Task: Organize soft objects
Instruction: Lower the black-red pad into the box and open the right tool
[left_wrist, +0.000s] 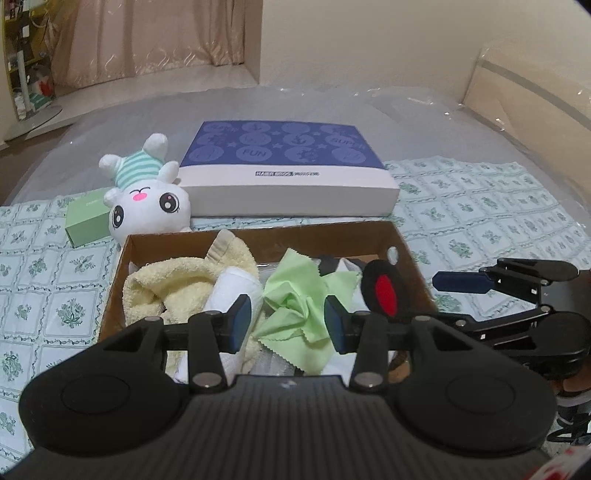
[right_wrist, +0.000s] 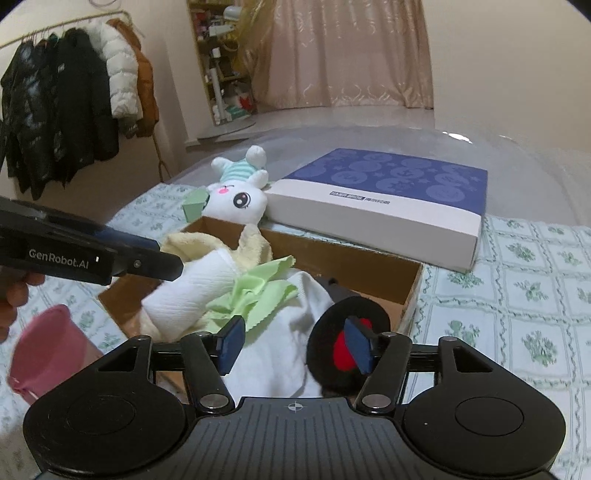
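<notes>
Cardboard forms the one open box (left_wrist: 118, 280) on the patterned bedspread (left_wrist: 480, 206). It holds one yellow towel (left_wrist: 166, 280), one rolled white cloth (left_wrist: 236, 291), one green cloth (left_wrist: 295, 299), one white garment (right_wrist: 273, 354) and one black-and-red round piece (left_wrist: 384, 291). Behind it lie one plush bunny (left_wrist: 147, 210), one green carton (left_wrist: 88, 218) and one blue-topped flat box (left_wrist: 288, 162). Both the left gripper (left_wrist: 288, 325) and the right gripper (right_wrist: 295, 345) hover over the cardboard box, jaws spread, holding nothing.

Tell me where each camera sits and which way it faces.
Left wrist: on the left tool, above the brown cardboard box, facing the crumpled green cloth; right tool shows at the right.
Right wrist: on the right tool, facing the box from its right; left tool enters at the left.
Shared: white bunny plush.
</notes>
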